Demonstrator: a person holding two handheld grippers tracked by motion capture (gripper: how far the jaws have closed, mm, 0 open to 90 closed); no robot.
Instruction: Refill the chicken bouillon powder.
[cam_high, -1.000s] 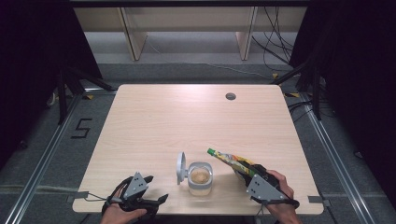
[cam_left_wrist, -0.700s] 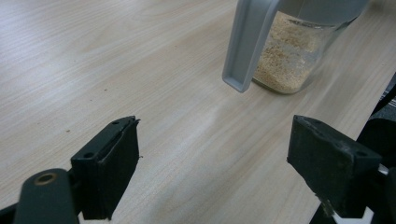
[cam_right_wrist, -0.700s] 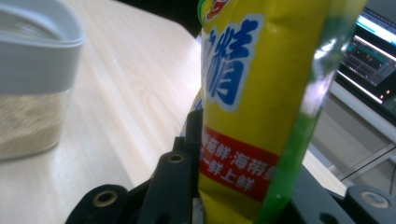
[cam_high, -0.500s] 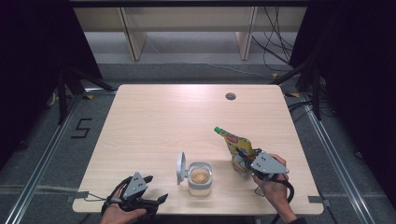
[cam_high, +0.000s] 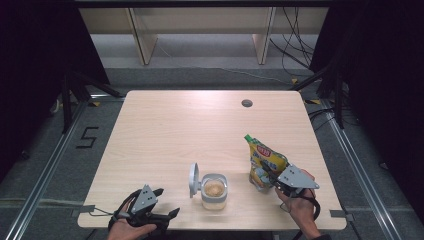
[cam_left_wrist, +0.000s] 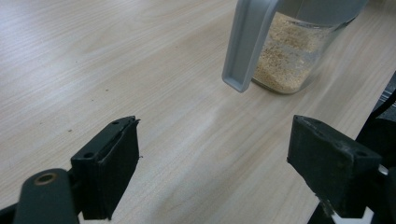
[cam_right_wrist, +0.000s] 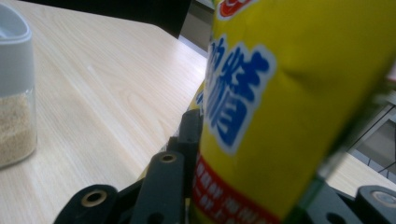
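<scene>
Right gripper (cam_high: 272, 176) clamps the yellow pouch (cam_high: 266, 162) low on its soft, crumpling body; firmer near the green cap (cam_high: 247, 136). Left gripper (cam_high: 165, 214) rests on the desk (cam_high: 190, 125), jaws released.

A light wooden table (cam_high: 190, 125) has a small round dark hole (cam_high: 246, 103) near its far edge. On the grey floor (cam_high: 60, 155) left is maybe a painted "5" (cam_high: 86, 137).

A lab recording bay: bare wooden desk (cam_high: 165, 130) fenced by floor rails (cam_high: 44, 172), black curtains (cam_high: 30, 45) and loose cables (cam_high: 295, 45).
</scene>
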